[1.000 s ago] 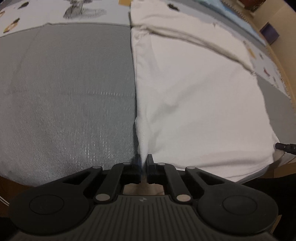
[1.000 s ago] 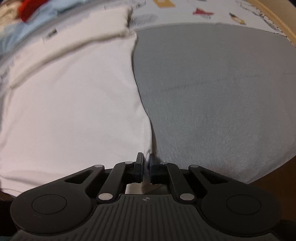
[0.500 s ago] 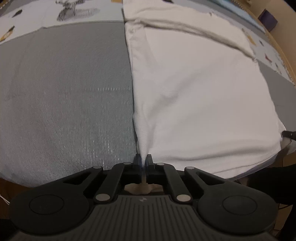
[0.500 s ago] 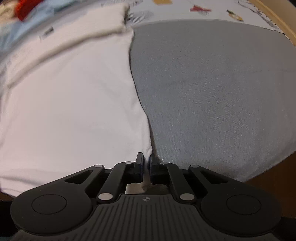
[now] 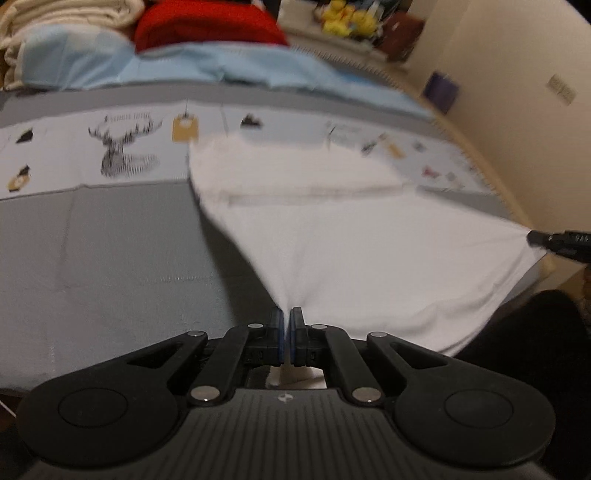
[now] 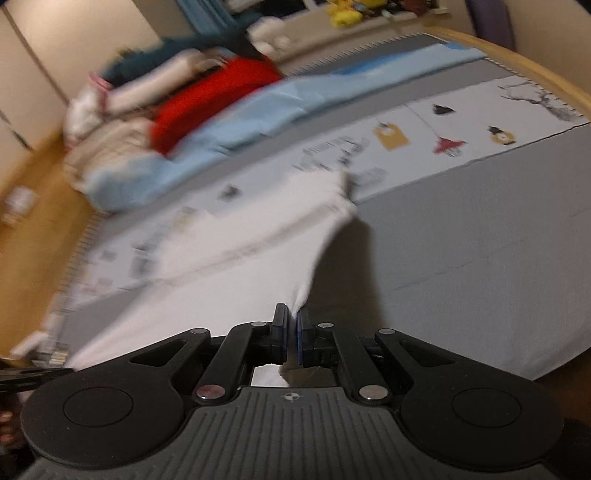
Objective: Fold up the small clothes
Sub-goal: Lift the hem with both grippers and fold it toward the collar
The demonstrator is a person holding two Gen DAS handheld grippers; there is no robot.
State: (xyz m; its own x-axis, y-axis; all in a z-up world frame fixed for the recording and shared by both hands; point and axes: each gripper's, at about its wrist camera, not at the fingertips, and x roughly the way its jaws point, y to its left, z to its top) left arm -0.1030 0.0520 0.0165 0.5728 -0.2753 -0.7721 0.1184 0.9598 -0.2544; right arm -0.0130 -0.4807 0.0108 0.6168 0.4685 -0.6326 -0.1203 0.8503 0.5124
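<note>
A white garment (image 5: 369, 243) lies partly on the grey bed cover (image 5: 110, 258), with its near edge lifted off it. My left gripper (image 5: 287, 321) is shut on the garment's near left corner. My right gripper (image 6: 292, 325) is shut on the near right corner of the same white garment (image 6: 221, 280). The cloth is stretched taut between the two grippers. The tip of the right gripper (image 5: 557, 240) shows at the far right of the left wrist view. The garment's far end, with a folded band, still rests on the printed sheet (image 5: 110, 155).
A pile of red (image 5: 207, 26), light blue (image 5: 184, 66) and cream (image 5: 55, 22) clothes and bedding sits at the far side of the bed. Yellow plush toys (image 5: 343, 22) stand on a shelf behind. The wooden bed frame (image 6: 517, 55) runs along the right.
Both grippers have risen and tilted up, lifting the garment's near edge off the bed. The views now reach the clothes pile and the wall. Both stay shut on the corners.
</note>
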